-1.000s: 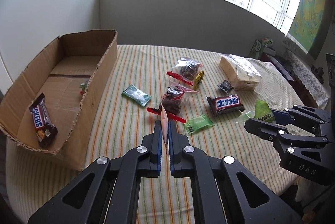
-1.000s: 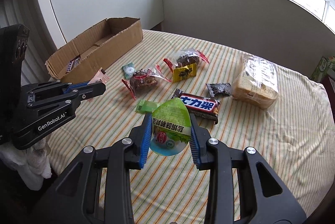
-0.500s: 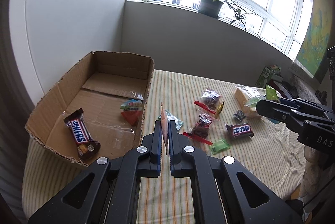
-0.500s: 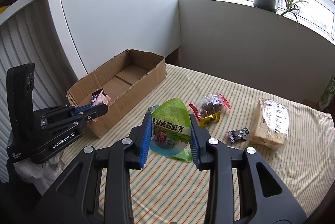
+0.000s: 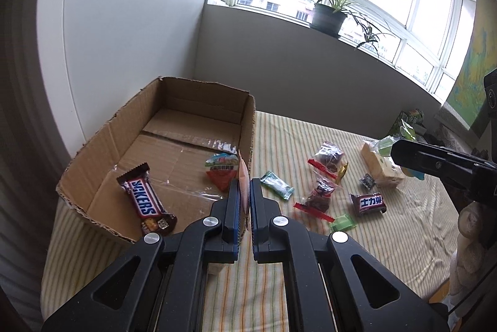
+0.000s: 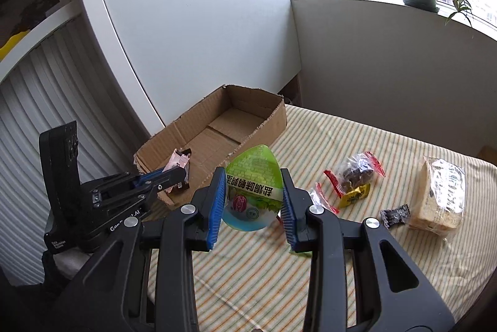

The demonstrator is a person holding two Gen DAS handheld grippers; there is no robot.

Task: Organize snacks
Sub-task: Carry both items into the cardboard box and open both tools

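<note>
My left gripper [image 5: 244, 192] is shut on a thin pink snack packet [image 5: 244, 179], held edge-on over the near right wall of the open cardboard box [image 5: 102, 139]. The box holds a Snickers bar [image 5: 144, 201] and a red snack pouch [image 5: 222, 170]. In the right wrist view the left gripper [image 6: 177, 172] hangs over the box's [image 6: 273, 117] near end. My right gripper [image 6: 252, 192] is shut on a green egg-shaped snack pack [image 6: 252, 192], held above the striped table [image 6: 357, 270].
Loose snacks lie on the table: a green packet [image 5: 277, 184], two clear bags with red ends [image 5: 320, 198] [image 5: 329, 156], a dark chocolate bar [image 5: 368, 204], a light green packet [image 5: 342, 221], a small black packet [image 5: 367, 180], a bread bag [image 5: 380, 169]. A wall stands behind the box.
Both grippers have risen and swung left toward the box with their snacks. The left gripper went from over the table middle to the box's right wall.
</note>
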